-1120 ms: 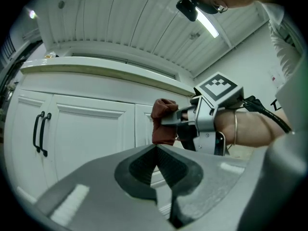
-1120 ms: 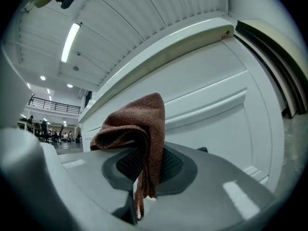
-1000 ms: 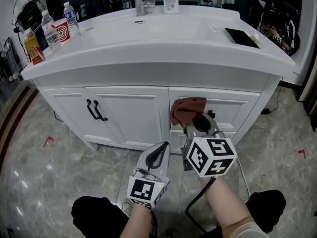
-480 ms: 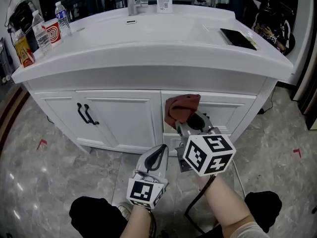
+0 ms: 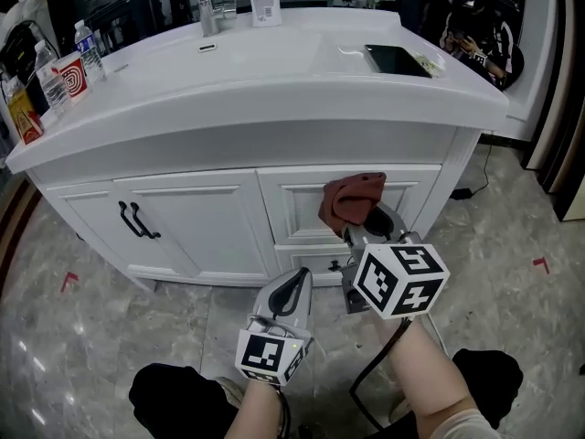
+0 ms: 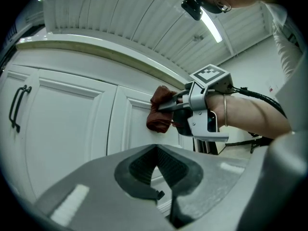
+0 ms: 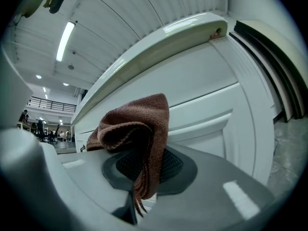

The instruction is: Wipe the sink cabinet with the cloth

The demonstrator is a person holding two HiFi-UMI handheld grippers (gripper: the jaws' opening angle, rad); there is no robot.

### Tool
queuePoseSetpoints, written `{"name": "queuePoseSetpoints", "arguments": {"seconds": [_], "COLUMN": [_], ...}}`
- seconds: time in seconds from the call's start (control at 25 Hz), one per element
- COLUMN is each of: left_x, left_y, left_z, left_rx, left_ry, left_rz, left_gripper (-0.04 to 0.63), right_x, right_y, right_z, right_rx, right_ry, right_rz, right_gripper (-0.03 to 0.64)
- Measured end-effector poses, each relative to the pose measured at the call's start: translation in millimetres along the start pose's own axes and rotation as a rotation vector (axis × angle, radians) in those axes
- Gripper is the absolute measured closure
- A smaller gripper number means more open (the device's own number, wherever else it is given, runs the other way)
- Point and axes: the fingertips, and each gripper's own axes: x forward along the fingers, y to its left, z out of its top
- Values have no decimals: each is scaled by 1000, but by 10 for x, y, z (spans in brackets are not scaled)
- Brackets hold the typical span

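A brown cloth is pressed against the white sink cabinet, on the drawer front right of the doors. My right gripper is shut on the cloth, and its marker cube sits nearer to me. In the right gripper view the cloth bunches up between the shut jaws of the right gripper, close to the drawer panel. My left gripper hangs lower, short of the cabinet, and is shut on nothing. In the left gripper view, beyond my left gripper, the cloth touches the cabinet front.
Two black door handles sit on the left doors. On the counter stand bottles and a red cup at the left, a faucet and soap bottle at the back, and a dark flat slab at the right. Grey marbled floor lies below.
My right gripper has slid the cloth to the right along the drawer front, from near its left edge toward its middle. The left gripper has stayed put.
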Motion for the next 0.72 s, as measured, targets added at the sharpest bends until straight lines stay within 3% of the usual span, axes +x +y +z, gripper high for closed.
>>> {"name": "queuePoseSetpoints", "arguments": {"seconds": [0.72], "left_x": [202], "left_y": [-516], "left_z": [-22], "left_rx": [-10], "left_ry": [4], "left_rz": [-71], "left_gripper": [595], "right_x": [-682], "right_y": [-1099], "right_z": [337], "right_rx": [-56], "right_ry": [-43], "right_rz": [-253], "right_gripper": [537]}}
